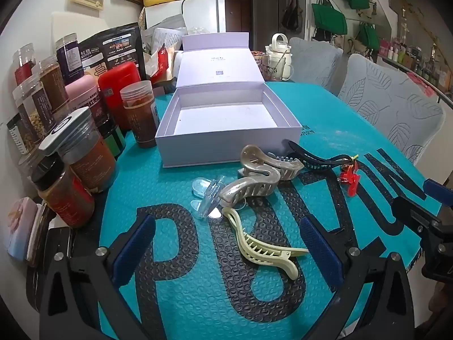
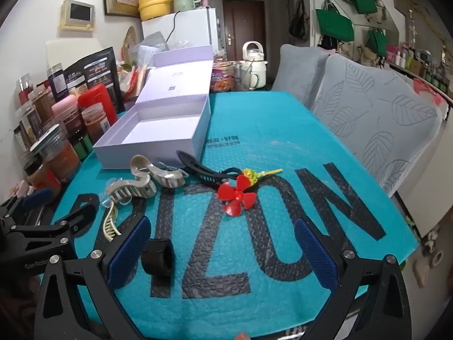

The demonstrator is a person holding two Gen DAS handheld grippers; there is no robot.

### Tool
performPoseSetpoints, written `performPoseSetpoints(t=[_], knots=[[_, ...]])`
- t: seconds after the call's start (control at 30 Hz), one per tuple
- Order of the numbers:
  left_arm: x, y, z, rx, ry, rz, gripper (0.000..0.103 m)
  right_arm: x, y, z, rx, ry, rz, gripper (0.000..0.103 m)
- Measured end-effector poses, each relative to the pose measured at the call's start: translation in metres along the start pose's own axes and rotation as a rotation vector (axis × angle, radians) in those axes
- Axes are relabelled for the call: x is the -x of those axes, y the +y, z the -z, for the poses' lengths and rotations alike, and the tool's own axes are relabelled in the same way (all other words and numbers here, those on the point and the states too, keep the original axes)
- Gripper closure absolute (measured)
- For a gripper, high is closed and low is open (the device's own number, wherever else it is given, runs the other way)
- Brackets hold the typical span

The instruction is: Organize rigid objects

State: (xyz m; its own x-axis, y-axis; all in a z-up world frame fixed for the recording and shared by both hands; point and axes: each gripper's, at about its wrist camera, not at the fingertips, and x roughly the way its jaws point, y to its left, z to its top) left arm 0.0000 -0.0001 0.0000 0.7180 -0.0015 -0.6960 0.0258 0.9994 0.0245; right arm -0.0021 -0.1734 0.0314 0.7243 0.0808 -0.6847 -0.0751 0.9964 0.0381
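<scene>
An open white box stands on the teal mat, also in the right wrist view. In front of it lie a pearly beige claw clip, a clear clip, a cream clip, a black clip and a red propeller toy. A black ring sits beside the right gripper's left finger. My left gripper is open, the cream clip between its fingers. My right gripper is open and empty.
Several spice jars and bottles crowd the left edge of the table. A red container and a dark bag stand behind them. Cups and a white kettle sit at the far end. Grey cushioned chairs line the right side.
</scene>
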Motion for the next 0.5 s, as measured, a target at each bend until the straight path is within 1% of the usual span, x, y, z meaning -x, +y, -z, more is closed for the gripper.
performPoseSetpoints(t=[0.03, 0.17, 0.4, 0.5], knots=[[-0.0001, 0.0004, 0.0001, 0.010, 0.000, 0.006, 0.000, 0.0001, -0.0005, 0.0000, 0.001, 0.002, 0.001, 0.000], [-0.0004, 0.0008, 0.0000, 0.011, -0.002, -0.014, 0.000, 0.0005, -0.0017, 0.0000, 0.005, 0.007, 0.008, 0.000], [-0.0075, -0.0040, 0.0080, 0.008, -0.002, -0.002, 0.000, -0.0034, -0.0003, 0.0012, 0.002, 0.010, 0.006, 0.000], [-0.0056, -0.0008, 0.0032, 0.010, 0.005, 0.008, 0.000, -0.0037, -0.0016, 0.0009, 0.000, 0.010, 0.002, 0.000]])
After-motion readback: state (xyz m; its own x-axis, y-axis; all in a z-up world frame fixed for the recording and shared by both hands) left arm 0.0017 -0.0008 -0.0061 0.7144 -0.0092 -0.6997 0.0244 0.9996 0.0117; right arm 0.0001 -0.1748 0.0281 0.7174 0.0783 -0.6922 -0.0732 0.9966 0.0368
